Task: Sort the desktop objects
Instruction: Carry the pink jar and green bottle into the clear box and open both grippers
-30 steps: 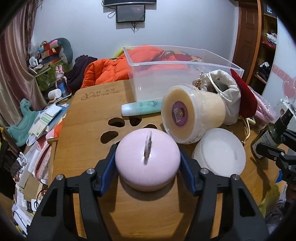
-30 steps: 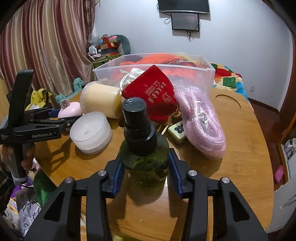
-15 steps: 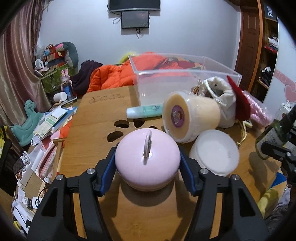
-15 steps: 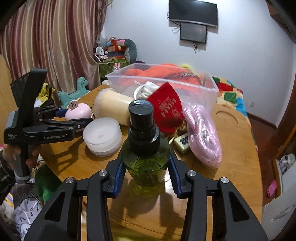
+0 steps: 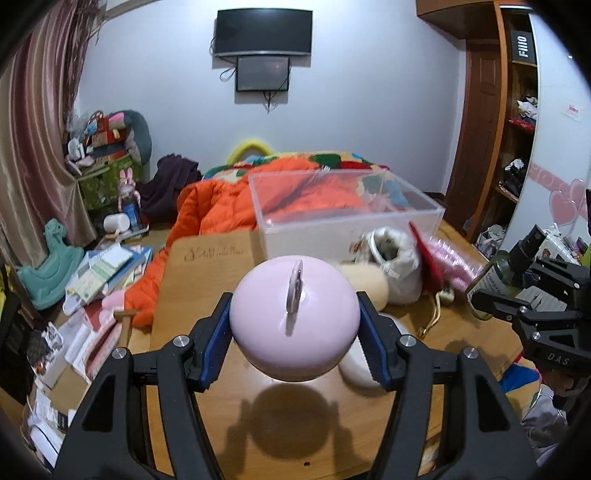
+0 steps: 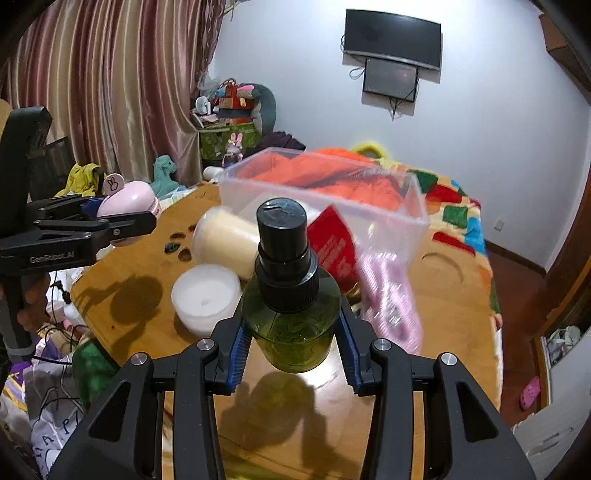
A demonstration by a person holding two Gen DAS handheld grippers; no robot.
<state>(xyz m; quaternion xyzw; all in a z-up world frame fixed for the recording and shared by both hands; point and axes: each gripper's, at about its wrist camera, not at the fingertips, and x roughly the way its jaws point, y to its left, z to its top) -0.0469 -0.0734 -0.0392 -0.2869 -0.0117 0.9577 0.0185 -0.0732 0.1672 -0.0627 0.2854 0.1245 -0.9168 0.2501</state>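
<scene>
Bare desk (image 5: pixel 207 406) lies near both claws. The left claw (image 5: pixel 294 325) clamps the pink jar (image 5: pixel 294 317) aloft; the right claw (image 6: pixel 291 343) clamps the green bottle (image 6: pixel 291 325) aloft, short of the clear bin (image 6: pixel 321 192).

Glossy wooden table (image 6: pixel 436 295), clear-plastic bin (image 6: pixel 413 218)

wall TV (image 5: pixel 263 31), striped curtain (image 6: pixel 110 85), orange quilt (image 5: pixel 221 210)
</scene>
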